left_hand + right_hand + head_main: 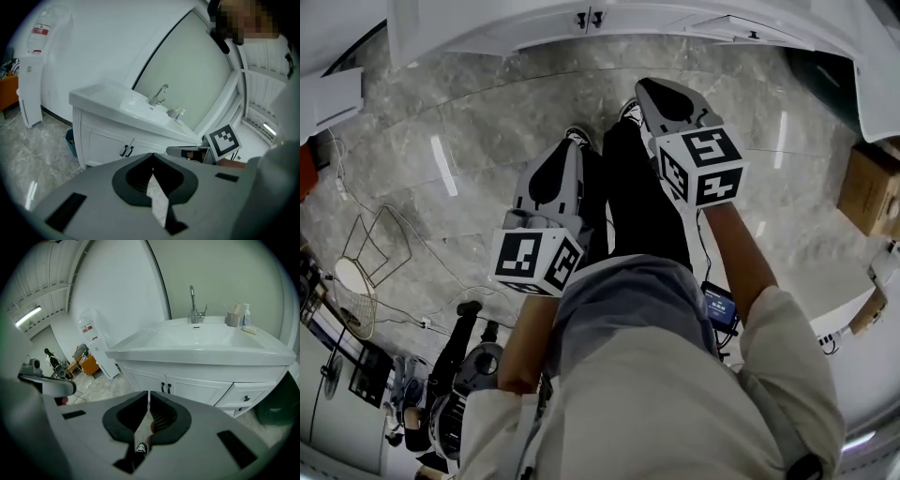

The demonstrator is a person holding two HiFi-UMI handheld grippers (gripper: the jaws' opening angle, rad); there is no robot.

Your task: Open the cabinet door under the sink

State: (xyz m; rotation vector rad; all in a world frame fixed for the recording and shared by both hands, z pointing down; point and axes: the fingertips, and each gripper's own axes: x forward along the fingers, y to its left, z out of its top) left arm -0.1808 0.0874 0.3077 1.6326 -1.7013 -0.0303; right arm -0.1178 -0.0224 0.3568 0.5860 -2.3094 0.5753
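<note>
- Head view: the left gripper (572, 142) and the right gripper (649, 92) hang over the floor (478, 122). The cabinet door (525, 28) is at the top edge.
- Left gripper view: the jaws are closed and empty. The door is well apart, under the sink (140, 105).
- Right gripper view: the jaws are closed on nothing. The door looks stiff and light, so grab its thin black handle (163, 388).

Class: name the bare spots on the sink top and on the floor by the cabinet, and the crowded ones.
Sink top: bare left of the faucet; crowded to its right with cup, bottle and soap. Floor: free between shoes and cabinet; cables and a fan crowd the left.
</note>
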